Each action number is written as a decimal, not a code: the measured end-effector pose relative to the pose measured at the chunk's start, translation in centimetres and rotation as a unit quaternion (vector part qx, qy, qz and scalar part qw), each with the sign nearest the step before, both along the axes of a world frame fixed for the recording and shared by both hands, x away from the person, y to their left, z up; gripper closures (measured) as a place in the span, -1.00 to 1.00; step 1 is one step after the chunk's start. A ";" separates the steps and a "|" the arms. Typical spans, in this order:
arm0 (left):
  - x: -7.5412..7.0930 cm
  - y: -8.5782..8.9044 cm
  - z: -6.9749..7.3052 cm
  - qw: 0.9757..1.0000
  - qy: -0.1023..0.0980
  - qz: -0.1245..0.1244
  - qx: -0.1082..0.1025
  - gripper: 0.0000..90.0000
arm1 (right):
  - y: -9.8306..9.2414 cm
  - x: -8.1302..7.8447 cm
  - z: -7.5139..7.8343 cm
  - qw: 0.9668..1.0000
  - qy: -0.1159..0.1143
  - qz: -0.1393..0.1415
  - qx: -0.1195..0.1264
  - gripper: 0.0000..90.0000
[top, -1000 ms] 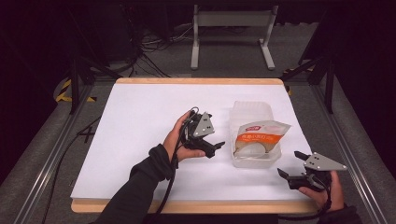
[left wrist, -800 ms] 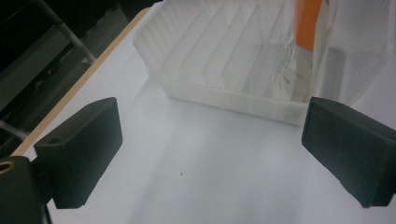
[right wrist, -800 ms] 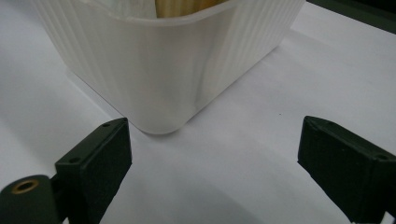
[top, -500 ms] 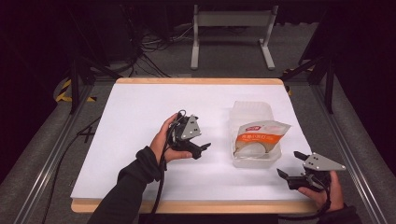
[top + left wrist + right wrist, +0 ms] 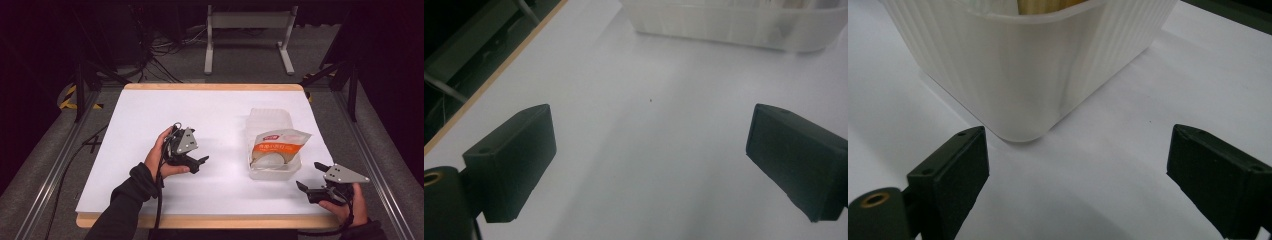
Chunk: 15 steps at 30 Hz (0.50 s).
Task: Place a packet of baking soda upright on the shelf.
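Observation:
A translucent white plastic tub [image 5: 274, 169] stands right of centre on the white tabletop [image 5: 215, 115]. An orange and white packet [image 5: 277, 142] rests in it, tilted and sticking out above the rim. My left gripper [image 5: 199, 164] hovers left of the tub, open, with nothing between its jaws. In the left gripper view its jaws [image 5: 651, 130] point at the tub's side wall [image 5: 734, 25], well apart from it. My right gripper [image 5: 308, 175] sits near the front right, open and empty. In the right gripper view it [image 5: 1078, 145] faces the tub's corner [image 5: 1023, 65] at close range.
A clear lid-like piece [image 5: 270, 117] lies flat behind the tub. The wooden table edge [image 5: 210, 221] runs along the front. Metal rails [image 5: 45, 175] flank both sides. A stand's legs [image 5: 210, 60] and cables [image 5: 160, 55] are on the floor beyond the table.
My left gripper has drawn back to the left, away from the tub, staying open. The right gripper and the tub have not moved.

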<state>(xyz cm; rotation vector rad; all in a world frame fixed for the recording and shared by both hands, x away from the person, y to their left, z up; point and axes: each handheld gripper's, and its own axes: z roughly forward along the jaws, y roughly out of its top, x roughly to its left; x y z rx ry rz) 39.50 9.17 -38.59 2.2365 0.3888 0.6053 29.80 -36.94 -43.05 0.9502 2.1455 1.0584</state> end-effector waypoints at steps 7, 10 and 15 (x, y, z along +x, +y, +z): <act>-0.5 2.0 -0.9 1.000 0.000 0.014 0.005 -0.85 | 0.0 0.0 0.0 1.000 0.001 0.001 -0.001 -0.76; -0.7 3.3 -1.4 1.000 0.003 0.024 0.007 -0.85 | 0.0 0.0 0.0 1.000 0.001 0.000 0.000 -0.76; -1.1 4.8 -2.0 0.999 0.006 0.036 0.009 -0.85 | 0.0 0.0 0.0 1.000 -0.001 0.000 -0.001 -0.76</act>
